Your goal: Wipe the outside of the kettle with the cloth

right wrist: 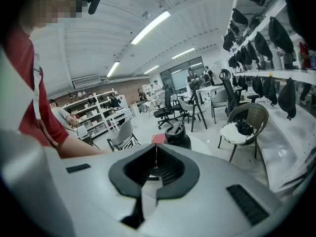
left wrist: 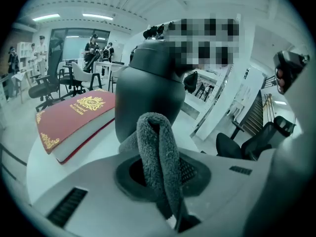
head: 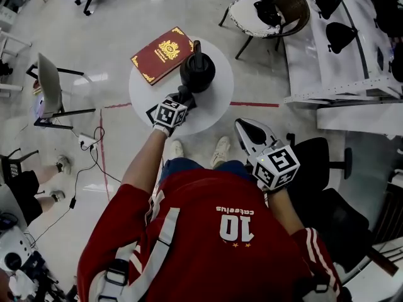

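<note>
A black kettle (head: 197, 72) stands on a small round white table (head: 214, 109). In the left gripper view the kettle (left wrist: 148, 90) fills the middle, close ahead. My left gripper (head: 182, 98) is shut on a grey cloth (left wrist: 157, 162), which folds up out of the jaws and touches the kettle's lower side. My right gripper (head: 253, 134) is held back near my body, right of the table, shut with nothing in it. From the right gripper view the kettle (right wrist: 177, 136) shows small and far beyond the closed jaws.
A red book with gold print (head: 162, 53) lies on the table left of the kettle. A wicker chair (head: 271, 11) stands behind, a folding chair (head: 50, 87) to the left, a black office chair (head: 318, 168) beside my right arm. White shelving (head: 340, 49) runs along the right.
</note>
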`<state>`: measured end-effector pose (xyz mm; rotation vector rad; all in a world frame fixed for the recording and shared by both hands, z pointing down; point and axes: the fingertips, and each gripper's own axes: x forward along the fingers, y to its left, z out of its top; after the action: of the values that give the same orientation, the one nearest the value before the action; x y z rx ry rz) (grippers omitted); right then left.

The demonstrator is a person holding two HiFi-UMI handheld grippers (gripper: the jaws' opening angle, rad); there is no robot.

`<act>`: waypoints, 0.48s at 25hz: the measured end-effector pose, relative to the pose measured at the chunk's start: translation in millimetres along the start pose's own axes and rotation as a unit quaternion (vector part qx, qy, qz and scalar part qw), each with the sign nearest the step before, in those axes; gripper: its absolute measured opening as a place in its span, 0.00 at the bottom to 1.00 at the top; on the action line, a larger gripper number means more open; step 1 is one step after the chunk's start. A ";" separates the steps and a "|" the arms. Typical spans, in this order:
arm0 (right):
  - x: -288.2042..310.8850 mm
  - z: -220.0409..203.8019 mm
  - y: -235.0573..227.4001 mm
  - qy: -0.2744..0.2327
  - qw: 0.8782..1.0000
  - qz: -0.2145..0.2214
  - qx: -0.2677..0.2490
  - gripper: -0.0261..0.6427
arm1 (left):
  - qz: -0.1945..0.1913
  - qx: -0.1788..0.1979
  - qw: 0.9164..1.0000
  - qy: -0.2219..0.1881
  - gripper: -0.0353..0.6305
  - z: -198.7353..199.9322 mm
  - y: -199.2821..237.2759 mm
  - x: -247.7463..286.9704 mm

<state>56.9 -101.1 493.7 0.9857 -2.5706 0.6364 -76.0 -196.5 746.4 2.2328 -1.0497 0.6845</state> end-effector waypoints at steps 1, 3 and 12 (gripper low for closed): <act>-2.4 0.0 -3.4 0.000 1.000 0.001 -0.001 0.06 | 0.001 0.000 1.000 0.002 0.12 0.0 -3.2 2.2; -7.6 0.5 -10.5 0.000 1.000 0.004 -0.003 0.06 | 0.004 0.001 1.000 0.004 0.12 0.8 -9.6 7.1; -31.6 -0.6 -44.5 0.000 1.000 0.024 -0.006 0.06 | 0.024 -0.022 0.999 0.007 0.12 1.0 -32.7 27.6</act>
<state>110.2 -113.0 493.4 0.9230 -2.6029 0.6318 -34.0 -194.0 754.6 2.1691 -1.1028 0.6903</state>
